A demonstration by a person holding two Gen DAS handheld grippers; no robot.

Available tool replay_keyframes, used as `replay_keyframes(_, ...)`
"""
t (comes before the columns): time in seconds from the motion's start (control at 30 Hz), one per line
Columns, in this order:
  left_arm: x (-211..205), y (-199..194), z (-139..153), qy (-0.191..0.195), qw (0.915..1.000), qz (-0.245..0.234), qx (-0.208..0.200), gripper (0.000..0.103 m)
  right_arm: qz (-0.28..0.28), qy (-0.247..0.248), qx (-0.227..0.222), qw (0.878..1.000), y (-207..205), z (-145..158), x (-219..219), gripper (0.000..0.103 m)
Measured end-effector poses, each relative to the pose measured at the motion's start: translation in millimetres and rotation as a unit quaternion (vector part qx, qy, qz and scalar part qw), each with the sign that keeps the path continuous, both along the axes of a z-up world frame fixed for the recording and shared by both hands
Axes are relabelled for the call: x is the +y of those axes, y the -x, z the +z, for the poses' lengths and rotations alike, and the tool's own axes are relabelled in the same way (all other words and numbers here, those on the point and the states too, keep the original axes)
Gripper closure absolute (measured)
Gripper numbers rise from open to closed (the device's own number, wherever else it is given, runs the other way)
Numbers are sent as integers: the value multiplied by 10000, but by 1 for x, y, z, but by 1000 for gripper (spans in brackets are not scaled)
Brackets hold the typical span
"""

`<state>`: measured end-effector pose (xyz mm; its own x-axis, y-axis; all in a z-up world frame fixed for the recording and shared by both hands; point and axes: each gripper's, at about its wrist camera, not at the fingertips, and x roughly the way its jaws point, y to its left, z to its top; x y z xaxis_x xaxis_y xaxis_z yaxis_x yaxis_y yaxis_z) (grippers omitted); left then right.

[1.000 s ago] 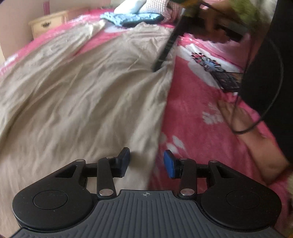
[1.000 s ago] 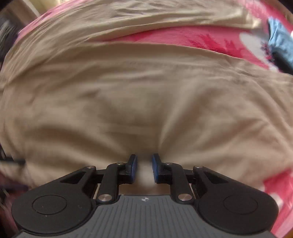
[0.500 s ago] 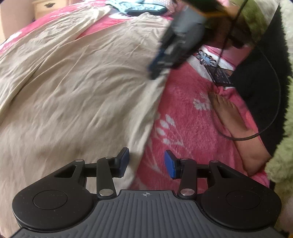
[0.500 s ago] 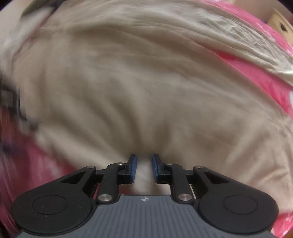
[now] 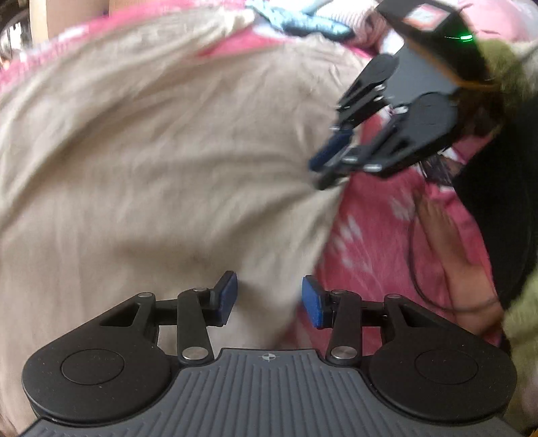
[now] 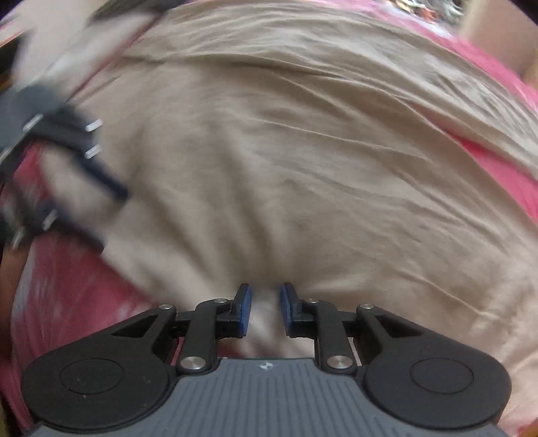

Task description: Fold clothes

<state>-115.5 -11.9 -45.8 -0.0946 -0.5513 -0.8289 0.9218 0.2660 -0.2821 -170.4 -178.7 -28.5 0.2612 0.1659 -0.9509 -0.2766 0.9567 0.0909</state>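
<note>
Big tan cloth (image 5: 151, 161) spread over most of both views, wrinkled, lying on a pink blanket (image 5: 386, 242) with white marks. Cloth edge running down the middle right of the left view, with pink showing past it. Right tongs (image 6: 264, 309) narrow, with a bunched bit of cloth pinched between the blue pads (image 6: 244, 311); seen from the left view at the upper right (image 5: 328, 171), tips down at the cloth edge, cloth pulled up into a little peak there. Left tongs (image 5: 269, 299) wide apart at the bottom of the left view, nothing gripped, with the cloth edge lying right in the gap between the pads (image 5: 228, 295). Same tongs blurry at the left side of the right view (image 6: 111, 215), looking wide there too. Looks like the grab step: one spot on the edge held, the other not yet caught. Folding itself not begun, judging by how flat and open the cloth lies. Next, probably: squeeze the left pads shut on the edge, then lift both spots together and carry the edge over the cloth. Careful to catch only the tan cloth and not the pink blanket under it. Blue cloth (image 5: 302, 20) bunched at the top of the left view, far from the tongs. A bare foot (image 5: 454, 242) and a thin black cable (image 5: 413, 269) at the right, on the blanket. Much blur in both views, so small folds hard to tell.
</note>
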Motion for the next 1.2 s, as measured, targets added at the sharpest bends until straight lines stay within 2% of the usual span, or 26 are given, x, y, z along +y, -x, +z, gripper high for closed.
replay_keyframes(0.1, 13, 5, 3, -31, 9997, -118, 192, 58, 727, -398, 425, 9957, 13, 15, 9, 84)
replay_keyframes(0.13, 17, 7, 3, -42, 9995, -158, 256, 58, 803, -301, 254, 9960, 13, 21, 9, 83)
replay_keyframes(0.23, 21, -4, 12, -38, 9995, -25, 319, 58, 583, -100, -315, 9978, -5, 33, 1, 83)
replay_keyframes(0.3, 22, -11, 19, 42, 9997, 122, 200, 58, 259, -116, -633, 9976, -18, 33, -3, 83)
replay_keyframes(0.33, 21, -15, 23, 78, 9996, 226, 127, 58, 220, -173, -633, 9976, -18, 28, 0, 83)
replay_keyframes(0.4, 17, -22, 27, 142, 9990, 422, 82, 58, 423, -462, -340, 9975, -7, 14, 13, 83)
replay_keyframes(0.5, 9, -23, 26, 228, 9986, 471, 17, 58, 726, -901, 104, 9932, 8, -5, 29, 81)
replay_keyframes(0.6, -3, -19, 21, 231, 9988, 427, -48, 58, 906, -1325, 484, 9858, 27, 7, 14, 77)
replay_keyframes(0.63, -6, -19, 20, 235, 9988, 417, -44, 58, 544, -1189, 256, 9911, 28, 12, -3, 70)
replay_keyframes(0.7, -10, -20, 19, 246, 9989, 407, -37, 58, -411, -1050, -135, 9935, 26, 22, -45, 65)
replay_keyframes(0.77, -12, -20, 18, 244, 9988, 409, -91, 58, -1583, -989, -531, 9810, 24, 31, -95, 65)
replay_keyframes(0.87, -16, -21, 17, 239, 9987, 411, -172, 58, -2707, -738, -982, 9548, 23, 37, -149, 64)
replay_keyframes(0.93, -19, -21, 16, 237, 9986, 413, -225, 58, -3106, -558, -989, 9437, 24, 35, -178, 64)
replay_keyframes(1.0, -21, -21, 16, 234, 9985, 415, -279, 58, -3532, -646, -849, 9294, 27, 31, -205, 64)
replay_keyframes(1.07, -24, -21, 15, 231, 9983, 416, -332, 58, -3905, -1034, -780, 9115, 33, 26, -225, 64)
replay_keyframes(1.13, -26, -22, 14, 229, 9981, 416, -382, 58, -4172, -1731, -688, 8895, 38, 19, -238, 64)
replay_keyframes(1.17, -27, -23, 14, 225, 9982, 414, -383, 58, -4268, -1837, -552, 8838, 32, 13, -236, 64)
replay_keyframes(1.2, -29, -24, 13, 217, 9982, 413, -373, 58, -4308, -1781, -410, 8838, 25, 8, -233, 64)
